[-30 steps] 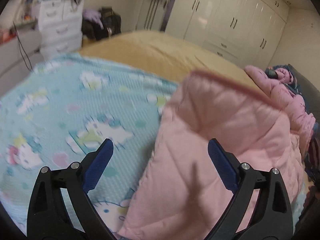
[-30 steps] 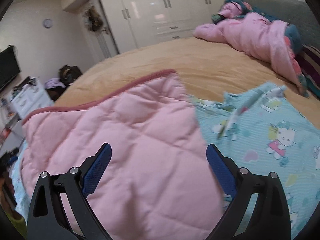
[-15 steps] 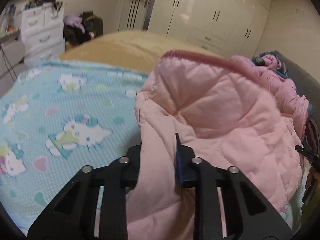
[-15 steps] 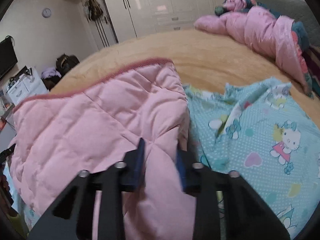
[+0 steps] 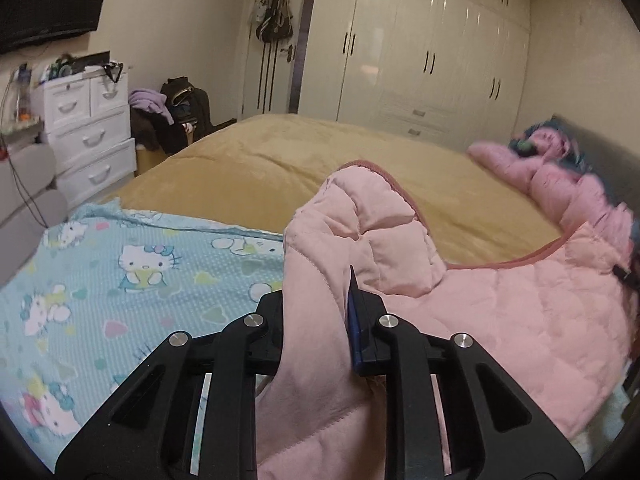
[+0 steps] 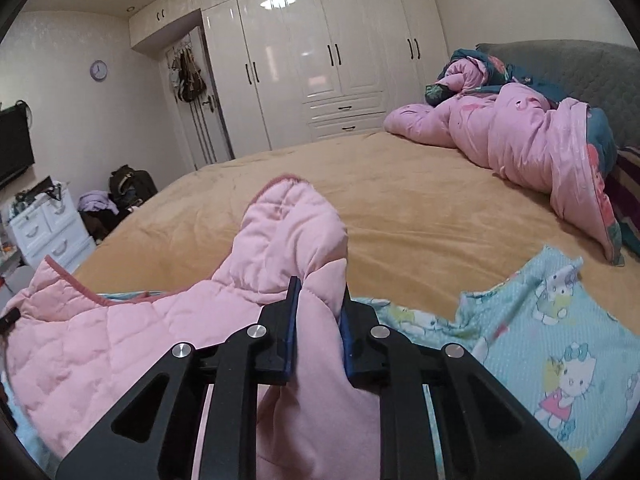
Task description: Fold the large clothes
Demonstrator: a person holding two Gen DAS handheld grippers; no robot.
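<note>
Pink quilted blanket (image 5: 500, 312) is bunching up out of both grippers at the near edge of the bed, its folds hiding much of what lies just beyond. In the left wrist view the left gripper (image 5: 316, 320) is clamping a thick fold of it, the jaws nearly together with the padding squeezed between the blue pads (image 5: 354, 320). In the right wrist view the right gripper (image 6: 318, 322) is doing the same — jaws drawn in on a raised hump of the pink quilted blanket (image 6: 120, 344), cloth filling the gap. Between the two grips the blanket is sagging in a broad sheet, its darker pink trim (image 5: 520, 258) running along the far edge.

Under and beside it a light blue Hello Kitty sheet (image 5: 120, 280) is lying flat, showing to the left of the left gripper and, in the other view, to the right of the right gripper (image 6: 560, 340). Past that a mustard bedspread (image 6: 420, 208) is covering the rest of the bed. Near the grey headboard (image 6: 560, 60) a crumpled pink duvet (image 6: 520, 136) is sitting in a heap — well apart from the held blanket.

Off the bed, a white drawer unit (image 5: 88, 128) is standing by the wall with dark bags (image 5: 184, 100) next to it. Farthest back, white wardrobes (image 6: 320, 64) are lining the wall, with a round clock (image 6: 98, 70) to their left.
</note>
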